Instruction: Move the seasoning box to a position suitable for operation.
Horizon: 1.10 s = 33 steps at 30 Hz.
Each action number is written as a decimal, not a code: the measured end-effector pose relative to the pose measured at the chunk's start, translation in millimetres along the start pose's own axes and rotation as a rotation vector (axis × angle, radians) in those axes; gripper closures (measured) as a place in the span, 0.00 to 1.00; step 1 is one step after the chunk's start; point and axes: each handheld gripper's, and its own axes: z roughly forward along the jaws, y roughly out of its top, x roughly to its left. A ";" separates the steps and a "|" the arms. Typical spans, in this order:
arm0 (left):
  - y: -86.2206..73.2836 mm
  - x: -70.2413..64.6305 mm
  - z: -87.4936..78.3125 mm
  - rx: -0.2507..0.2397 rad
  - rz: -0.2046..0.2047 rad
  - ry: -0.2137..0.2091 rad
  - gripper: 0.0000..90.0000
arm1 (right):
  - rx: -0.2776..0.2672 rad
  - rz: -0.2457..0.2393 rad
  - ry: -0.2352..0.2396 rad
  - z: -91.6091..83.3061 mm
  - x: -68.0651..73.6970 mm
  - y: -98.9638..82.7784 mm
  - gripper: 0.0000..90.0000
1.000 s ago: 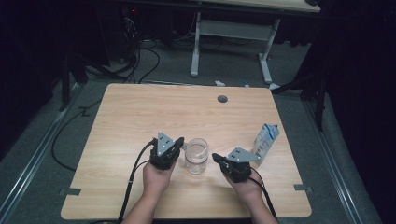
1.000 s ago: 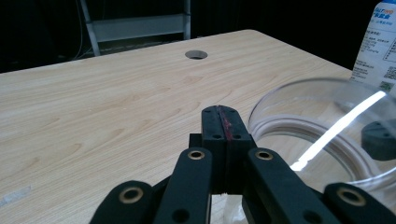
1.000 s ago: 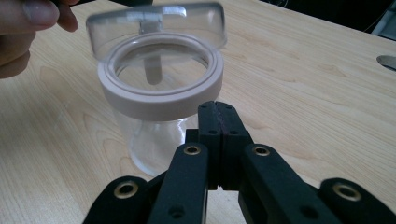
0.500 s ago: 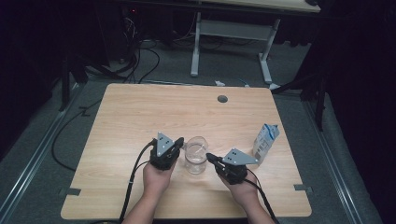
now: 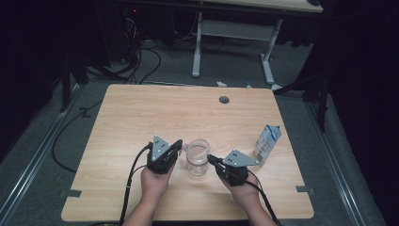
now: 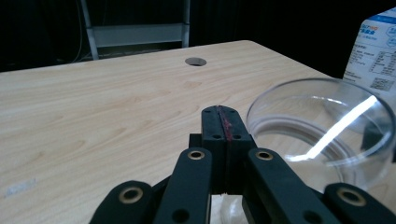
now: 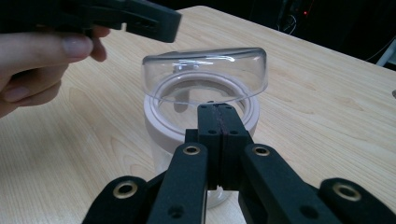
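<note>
As seen from the high view, the jar [image 5: 197, 157] stands on the counter [image 5: 141, 113] between the left gripper [image 5: 177, 144] and the right gripper [image 5: 210, 157], each just beside it. A carton [image 5: 268, 143] stands near the right edge.

From the left gripper view, the jaws are clenched on nothing; the jar [image 6: 322, 130] sits to their right.

From the right gripper view, the jaws are pressed together, empty, directly before the jar [image 7: 201, 107], whose clear lid [image 7: 205, 70] is tilted up.
</note>
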 end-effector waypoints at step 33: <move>-28.6 -37.4 -12.4 0.010 0.003 -0.135 1.00 | -0.010 -0.012 -0.005 -1.8 1.3 3.9 1.00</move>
